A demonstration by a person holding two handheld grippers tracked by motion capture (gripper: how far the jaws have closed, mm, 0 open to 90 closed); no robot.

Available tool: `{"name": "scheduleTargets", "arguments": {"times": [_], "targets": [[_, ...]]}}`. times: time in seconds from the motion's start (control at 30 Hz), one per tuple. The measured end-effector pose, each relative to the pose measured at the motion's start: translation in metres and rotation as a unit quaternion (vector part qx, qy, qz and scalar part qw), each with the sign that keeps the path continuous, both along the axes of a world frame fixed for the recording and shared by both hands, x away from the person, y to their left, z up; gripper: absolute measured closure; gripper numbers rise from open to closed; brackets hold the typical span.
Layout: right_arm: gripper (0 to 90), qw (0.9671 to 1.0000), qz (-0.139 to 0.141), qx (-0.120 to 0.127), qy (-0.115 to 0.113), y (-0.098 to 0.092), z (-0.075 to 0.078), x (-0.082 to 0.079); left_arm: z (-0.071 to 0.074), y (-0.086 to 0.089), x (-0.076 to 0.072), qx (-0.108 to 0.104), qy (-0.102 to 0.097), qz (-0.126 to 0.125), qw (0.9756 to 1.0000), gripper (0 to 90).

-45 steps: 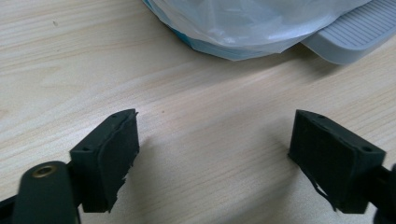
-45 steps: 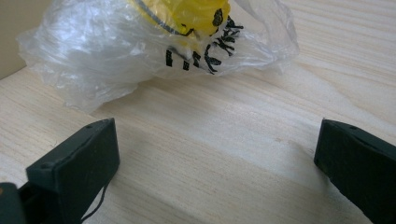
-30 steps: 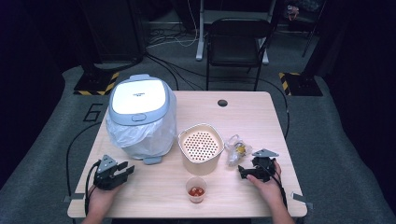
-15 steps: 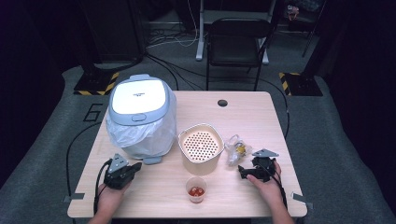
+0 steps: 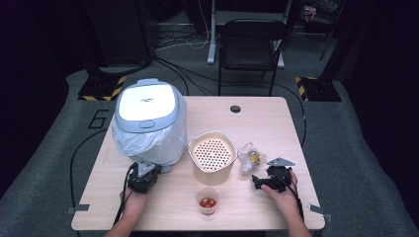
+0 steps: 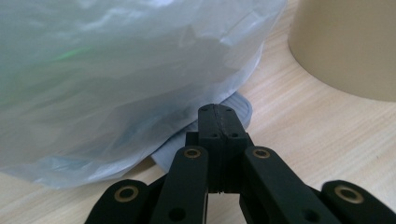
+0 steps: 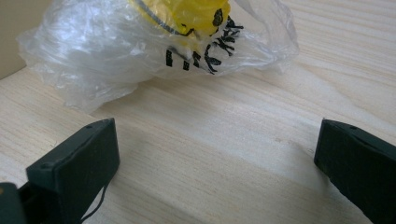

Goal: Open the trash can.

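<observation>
My left gripper (image 5: 146,168) rests on the wooden table (image 5: 267,123), jaws pressed shut with nothing between them. In the left gripper view its tips (image 6: 219,122) sit right at the grey base of a lidded bin (image 6: 116,79) wrapped in a clear plastic liner. That bin (image 5: 148,123) stands at the table's left. My right gripper (image 5: 257,181) lies at the right front, jaws wide open. A crumpled clear bag (image 7: 159,51) with a yellow item inside lies just ahead of it (image 7: 217,140), untouched.
A beige tub with a perforated insert (image 5: 212,155) stands mid-table, its wall (image 6: 345,46) to the right of my left gripper. A small cup holding red pieces (image 5: 207,200) sits near the front edge. A black chair (image 5: 252,47) stands beyond the table.
My left hand has slid right and forward along the table toward the bin's base, and its jaws have shut. The right hand has stayed put.
</observation>
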State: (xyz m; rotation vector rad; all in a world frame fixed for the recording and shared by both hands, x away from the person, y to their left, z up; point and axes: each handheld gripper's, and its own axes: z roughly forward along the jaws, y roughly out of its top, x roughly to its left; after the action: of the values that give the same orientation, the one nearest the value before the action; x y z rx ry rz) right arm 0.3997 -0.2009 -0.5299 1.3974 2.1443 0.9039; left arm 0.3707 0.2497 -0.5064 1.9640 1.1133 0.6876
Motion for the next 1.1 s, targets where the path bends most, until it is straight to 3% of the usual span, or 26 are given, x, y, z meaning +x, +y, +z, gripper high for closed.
{"name": "scheduleTargets", "arguments": {"times": [0.07,0.1,0.13,0.2,0.23,0.33,0.37,0.43,0.57,0.83,0.87,1.1], "targets": [[0.0,1.0000,0.000,0.000,0.000,0.000,0.000,0.000,0.000,0.000,0.000,0.010,-0.003,-0.003,0.9999,90.0],[0.0,1.0000,-0.002,0.002,0.000,0.000,0.000,0.000,-0.003,-0.002,0.001,-0.007,-0.001,0.005,1.0000,90.0],[0.0,1.0000,-0.002,0.002,0.000,0.000,0.000,0.000,-0.003,-0.002,0.001,-0.007,-0.001,0.005,1.0000,90.0],[0.0,1.0000,-0.001,0.002,0.000,0.000,0.000,0.000,-0.003,-0.001,0.003,0.006,-0.008,0.016,0.9998,89.6],[0.0,1.0000,0.002,-0.002,0.000,0.000,0.000,0.000,-0.003,-0.002,0.004,-0.009,0.005,0.024,0.9997,89.2],[0.0,1.0000,0.002,-0.002,0.000,0.000,0.000,0.000,-0.004,-0.003,0.003,0.017,-0.009,0.017,0.9997,87.7],[0.0,1.0000,-0.001,0.002,0.000,0.000,0.000,0.000,-0.006,-0.005,0.002,0.003,-0.004,0.018,0.9998,87.8],[0.0,1.0000,0.000,0.001,-0.001,0.000,0.000,0.000,-0.007,-0.005,0.000,0.015,-0.015,0.019,0.9996,85.4],[0.0,1.0000,-0.001,0.001,0.000,0.000,0.000,0.000,-0.014,-0.006,-0.004,0.012,-0.038,0.028,0.9988,85.7],[0.0,1.0000,0.002,-0.002,0.000,0.000,0.000,0.000,-0.019,-0.009,-0.004,0.021,-0.030,0.037,0.9986,86.0],[0.0,1.0000,0.001,0.000,-0.001,0.000,0.000,0.000,-0.020,-0.011,-0.002,0.021,-0.012,0.036,0.9991,86.0],[0.0,1.0000,0.001,-0.001,0.000,0.000,0.000,0.000,-0.020,-0.008,0.001,-0.004,-0.004,0.044,0.9990,85.8]]}}
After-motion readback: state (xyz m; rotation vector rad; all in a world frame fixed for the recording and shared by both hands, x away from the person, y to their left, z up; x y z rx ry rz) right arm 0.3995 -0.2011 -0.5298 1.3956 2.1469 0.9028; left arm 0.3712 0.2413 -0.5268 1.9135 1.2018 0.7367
